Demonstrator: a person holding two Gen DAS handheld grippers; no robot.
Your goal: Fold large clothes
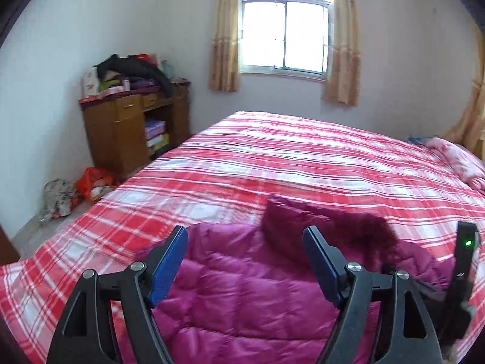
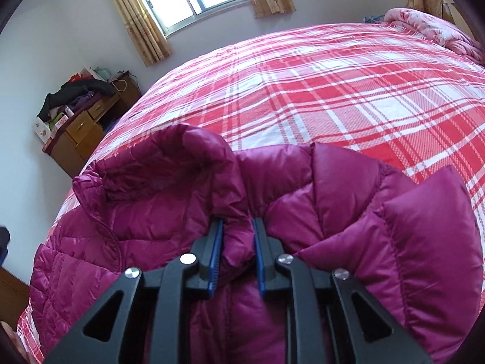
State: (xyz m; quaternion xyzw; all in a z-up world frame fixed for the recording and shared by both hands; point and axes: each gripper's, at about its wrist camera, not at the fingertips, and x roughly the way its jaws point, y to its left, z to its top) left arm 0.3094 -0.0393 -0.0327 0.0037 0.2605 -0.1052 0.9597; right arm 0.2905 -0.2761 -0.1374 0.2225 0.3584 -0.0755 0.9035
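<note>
We work over a bed (image 2: 348,91) spread with a red-and-white plaid cover, a curtained window (image 1: 285,35) behind it. Our right claw (image 2: 235,254) is clamped on a fold of the magenta puffer jacket (image 2: 333,200), which lies bunched on the near part of the bed. Our left claw (image 1: 244,261) stands wide apart above the jacket, gripping nothing. Off to the left, a wooden cabinet (image 1: 121,133) is piled with clothes.
</note>
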